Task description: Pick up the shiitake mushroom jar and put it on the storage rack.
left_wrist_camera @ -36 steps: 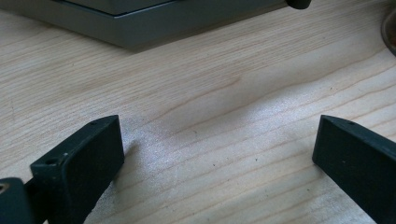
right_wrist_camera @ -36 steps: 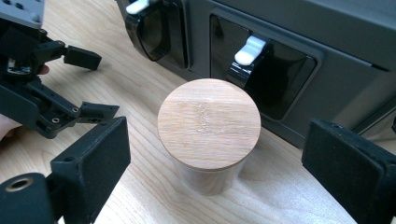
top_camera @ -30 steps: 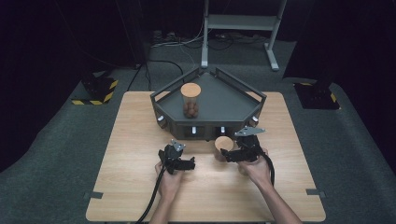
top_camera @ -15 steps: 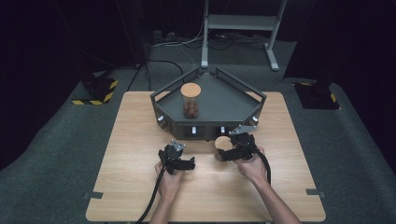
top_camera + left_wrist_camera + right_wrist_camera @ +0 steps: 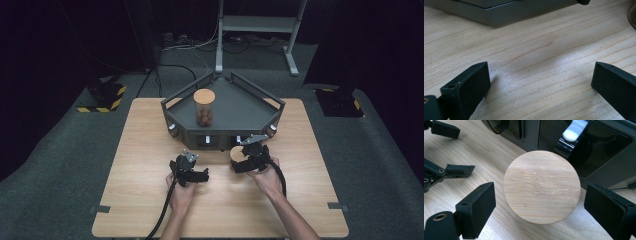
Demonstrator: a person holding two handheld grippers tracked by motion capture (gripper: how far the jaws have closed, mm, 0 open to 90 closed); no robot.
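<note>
Jaws of my right gripper point(image 5: 536, 205) have just been closing, not yet pinching the round bamboo lid point(image 5: 541, 186) before the grey tray point(image 5: 230, 107); light, stiff, smooth-edged — grip its rim.

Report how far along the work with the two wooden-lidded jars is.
Done: one jar with a wooden lid stands on the grey tray. In hand: the right gripper straddles the second wooden lid in front of the tray; its jaws have just been closing, with gaps on both sides. The left gripper waits open over the table. Left: probably gripping and moving this jar.
</note>
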